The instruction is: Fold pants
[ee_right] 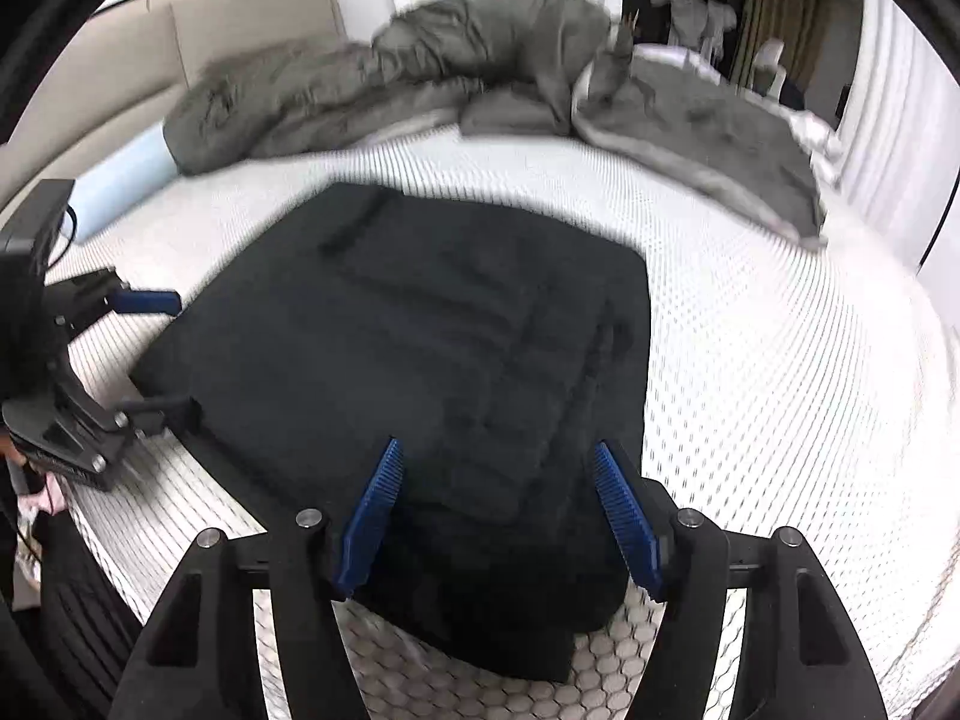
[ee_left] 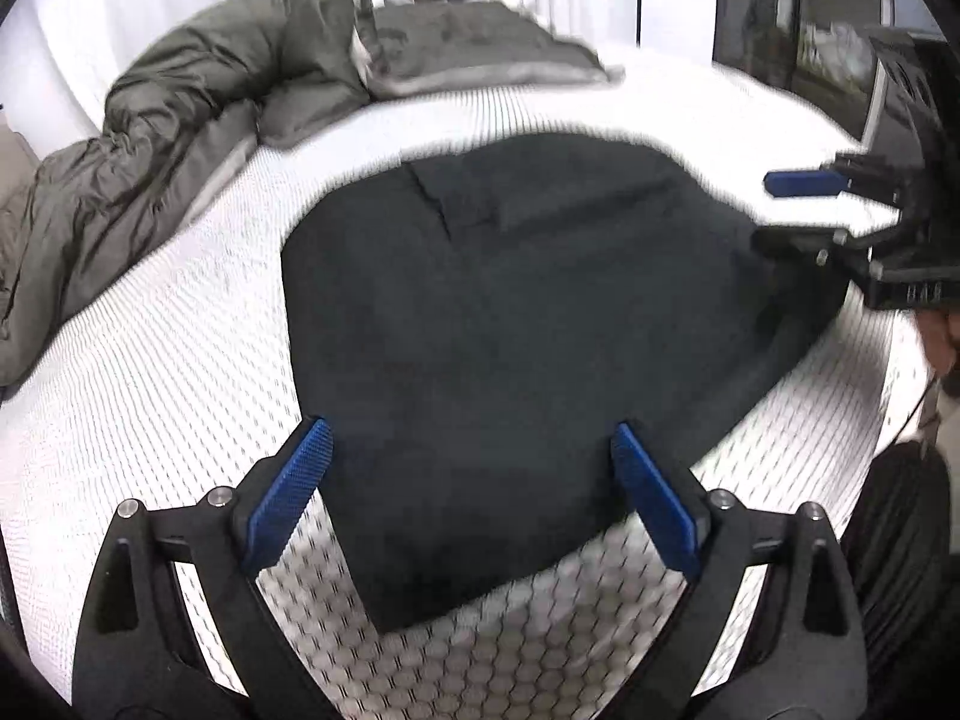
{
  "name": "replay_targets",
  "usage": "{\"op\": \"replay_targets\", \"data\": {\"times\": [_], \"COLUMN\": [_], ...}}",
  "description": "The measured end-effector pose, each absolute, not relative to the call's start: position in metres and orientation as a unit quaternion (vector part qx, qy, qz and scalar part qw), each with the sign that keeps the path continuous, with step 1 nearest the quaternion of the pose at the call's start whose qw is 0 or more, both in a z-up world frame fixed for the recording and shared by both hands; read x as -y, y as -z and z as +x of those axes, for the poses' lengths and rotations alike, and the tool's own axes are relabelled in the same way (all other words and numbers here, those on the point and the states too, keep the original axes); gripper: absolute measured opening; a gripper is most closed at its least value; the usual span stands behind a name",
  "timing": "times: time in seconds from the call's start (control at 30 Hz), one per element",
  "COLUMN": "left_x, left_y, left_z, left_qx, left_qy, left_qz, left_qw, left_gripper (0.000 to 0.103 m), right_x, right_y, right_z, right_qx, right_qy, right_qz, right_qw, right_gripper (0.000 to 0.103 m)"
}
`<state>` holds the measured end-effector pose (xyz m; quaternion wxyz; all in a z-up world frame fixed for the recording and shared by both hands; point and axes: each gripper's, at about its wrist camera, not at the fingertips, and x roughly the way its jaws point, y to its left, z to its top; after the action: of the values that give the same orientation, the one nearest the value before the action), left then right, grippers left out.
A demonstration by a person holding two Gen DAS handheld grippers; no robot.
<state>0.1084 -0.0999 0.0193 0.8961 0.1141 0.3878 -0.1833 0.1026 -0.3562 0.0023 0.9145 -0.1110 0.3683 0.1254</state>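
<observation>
At the bottom of the right wrist view, the right gripper [ee_right: 495,516] stands wide open, its blue pads either side of the folded dark pants [ee_right: 420,360] without pinching them. The left gripper [ee_left: 471,495] also gapes, empty. The pants lie mid-frame on the white mattress [ee_right: 780,390]; a grey duvet [ee_right: 420,72] is bunched along the top.

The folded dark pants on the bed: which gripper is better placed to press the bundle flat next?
Probably the right gripper: its open jaws stand directly over the pants. The left gripper is open at their near edge, partly over the mattress.
</observation>
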Motion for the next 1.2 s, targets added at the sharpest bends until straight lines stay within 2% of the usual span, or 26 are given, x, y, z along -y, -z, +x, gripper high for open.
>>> {"op": "replay_targets", "data": {"times": [0.13, 0.23, 0.33, 0.47, 0.57, 0.67, 0.73, 0.77, 0.8, 0.87, 0.93, 1.0, 1.2], "left_x": [0.111, 0.113, 0.107, 0.083, 0.079, 0.09, 0.095, 0.097, 0.1, 0.094, 0.087, 0.078, 0.079], "left_y": [-0.027, -0.007, 0.003, 0.003, -0.014, -0.026, -0.019, -0.012, -0.008, -0.001, -0.001, -0.002, -0.037], "left_z": [0.146, 0.182, 0.18, 0.174, 0.171, 0.184, 0.201, 0.209, 0.211, 0.215, 0.206, 0.202, 0.207], "left_qx": [-0.398, -0.443, -0.442, -0.443, -0.43, -0.408, -0.423, -0.43, -0.433, -0.436, -0.43, -0.429, -0.387], "left_qy": [0.174, 0.18, 0.192, 0.188, 0.179, 0.174, 0.175, 0.177, 0.177, 0.183, 0.183, 0.185, 0.167], "left_qz": [0.112, 0.095, 0.094, 0.066, 0.059, 0.08, 0.083, 0.081, 0.081, 0.076, 0.071, 0.057, 0.066], "left_qw": [0.894, 0.873, 0.871, 0.874, 0.883, 0.893, 0.885, 0.881, 0.88, 0.878, 0.881, 0.882, 0.904], "left_gripper": [0.094, 0.094, 0.095, 0.098, 0.09, 0.087, 0.074, 0.071, 0.071, 0.07, 0.07, 0.071, 0.071], "right_x": [0.316, 0.29, 0.287, 0.317, 0.321, 0.311, 0.297, 0.288, 0.284, 0.277, 0.284, 0.301, 0.296], "right_y": [-0.02, -0.003, 0.037, 0.033, 0.019, -0.001, -0.003, 0.001, 0.005, 0.028, 0.036, 0.032, 0.003], "right_z": [0.121, 0.162, 0.193, 0.184, 0.179, 0.175, 0.185, 0.197, 0.203, 0.221, 0.224, 0.212, 0.193], "right_qx": [-0.342, -0.383, -0.445, -0.424, -0.42, -0.394, -0.396, -0.405, -0.417, -0.455, -0.454, -0.444, -0.418], "right_qy": [-0.162, -0.186, -0.155, -0.157, -0.134, -0.163, -0.172, -0.178, -0.183, -0.157, -0.121, -0.114, -0.14], "right_qz": [-0.104, -0.101, -0.134, -0.125, -0.128, -0.105, -0.099, -0.097, -0.094, -0.112, -0.149, -0.152, -0.142], "right_qw": [0.92, 0.899, 0.872, 0.883, 0.889, 0.899, 0.897, 0.892, 0.886, 0.869, 0.87, 0.876, 0.886], "right_gripper": [0.068, 0.068, 0.067, 0.06, 0.061, 0.061, 0.061, 0.061, 0.061, 0.053, 0.052, 0.046, 0.049]}}
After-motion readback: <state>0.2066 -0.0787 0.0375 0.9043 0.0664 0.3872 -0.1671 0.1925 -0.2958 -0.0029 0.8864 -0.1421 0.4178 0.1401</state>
